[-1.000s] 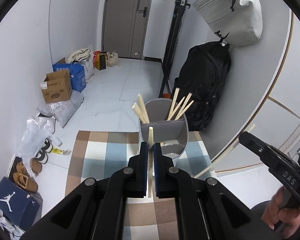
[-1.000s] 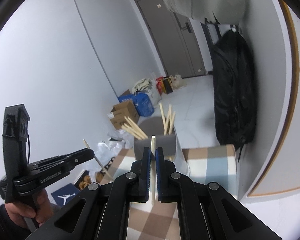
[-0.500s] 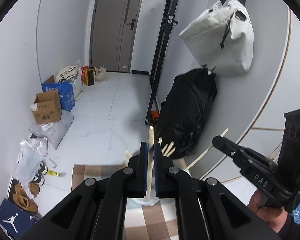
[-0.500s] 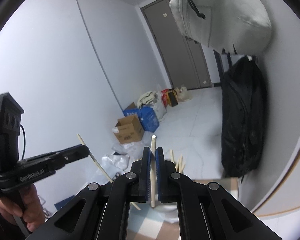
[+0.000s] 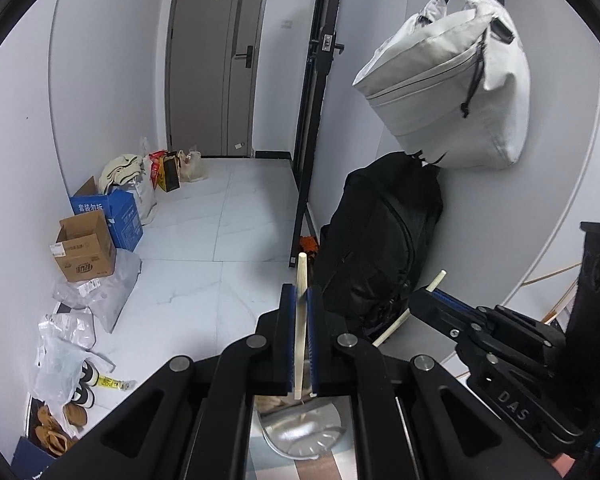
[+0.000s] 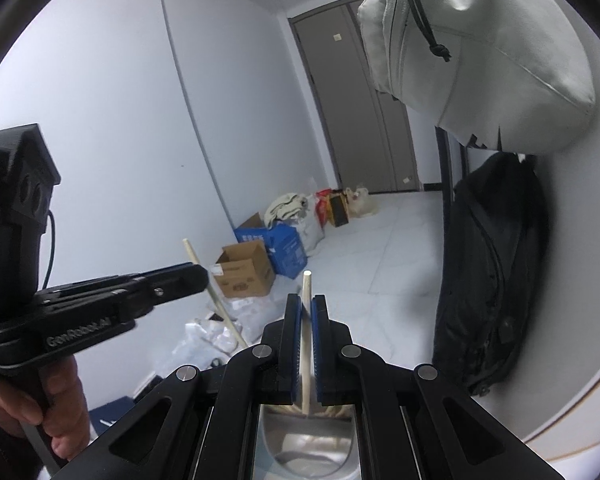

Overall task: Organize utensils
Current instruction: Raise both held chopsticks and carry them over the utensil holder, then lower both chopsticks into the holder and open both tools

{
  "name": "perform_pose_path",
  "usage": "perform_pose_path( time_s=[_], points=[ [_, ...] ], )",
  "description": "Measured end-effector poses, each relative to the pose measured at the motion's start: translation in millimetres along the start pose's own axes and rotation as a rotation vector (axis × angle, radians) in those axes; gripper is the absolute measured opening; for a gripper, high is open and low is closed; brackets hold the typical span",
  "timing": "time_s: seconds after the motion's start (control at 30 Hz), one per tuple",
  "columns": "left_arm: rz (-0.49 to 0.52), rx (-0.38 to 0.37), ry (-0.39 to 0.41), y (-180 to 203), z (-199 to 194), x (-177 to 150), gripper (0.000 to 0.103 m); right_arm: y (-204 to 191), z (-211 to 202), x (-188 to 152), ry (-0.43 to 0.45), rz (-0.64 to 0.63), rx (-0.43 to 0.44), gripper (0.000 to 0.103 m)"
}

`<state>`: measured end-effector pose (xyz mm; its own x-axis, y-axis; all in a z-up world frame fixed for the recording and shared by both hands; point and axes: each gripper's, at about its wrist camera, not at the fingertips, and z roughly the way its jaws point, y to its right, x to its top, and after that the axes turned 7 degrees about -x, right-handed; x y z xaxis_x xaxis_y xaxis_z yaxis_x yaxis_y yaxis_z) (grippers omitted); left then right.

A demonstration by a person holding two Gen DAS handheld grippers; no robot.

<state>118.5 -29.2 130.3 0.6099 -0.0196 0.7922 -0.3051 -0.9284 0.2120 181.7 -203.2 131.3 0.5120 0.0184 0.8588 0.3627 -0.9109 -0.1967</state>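
Note:
My left gripper (image 5: 300, 296) is shut on a pale wooden chopstick (image 5: 301, 276) that stands nearly upright between its blue pads. My right gripper (image 6: 307, 304) is shut on a second chopstick (image 6: 307, 286), also upright. Each gripper shows in the other's view: the right gripper (image 5: 428, 294) at the right with its stick slanting, the left gripper (image 6: 202, 278) at the left, held by a hand (image 6: 60, 412). Below both sits the grey utensil holder (image 6: 312, 440), seen between the arms, with several chopstick tops in it. The holder (image 5: 300, 432) is mostly hidden.
A checked cloth (image 5: 300, 466) lies under the holder. A black backpack (image 5: 380, 240) leans on the right wall, with a white bag (image 5: 448, 92) hanging above it. Cardboard box (image 5: 85, 252), blue box (image 5: 108, 214), plastic bags and shoes line the left wall.
Both grippers have risen with their chopsticks, lifting away from the holder. The holder has dropped from the middle of each view to the bottom edge.

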Motion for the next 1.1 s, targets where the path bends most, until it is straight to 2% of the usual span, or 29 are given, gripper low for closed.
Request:
perform_pose_path(
  time_s=[0.57,0.77,0.97,1.1],
  points=[
    [-0.017,-0.006,-0.072,-16.9,43.4,-4.6,0.001,17.6,41.9,-10.0,-0.060,0.013,0.002,0.004],
    [-0.021,-0.035,-0.097,-20.1,55.2,-11.9,0.001,12.5,52.4,-21.9,-0.084,-0.030,0.001,0.004],
    [0.006,-0.083,-0.123,-23.2,65.8,-22.7,0.001,13.3,64.0,-36.6,-0.127,-0.022,0.019,0.004],
    [-0.011,-0.104,-0.149,-30.3,74.1,-36.8,0.001,15.3,69.2,-48.0,-0.153,-0.016,0.029,0.004]
  ],
)
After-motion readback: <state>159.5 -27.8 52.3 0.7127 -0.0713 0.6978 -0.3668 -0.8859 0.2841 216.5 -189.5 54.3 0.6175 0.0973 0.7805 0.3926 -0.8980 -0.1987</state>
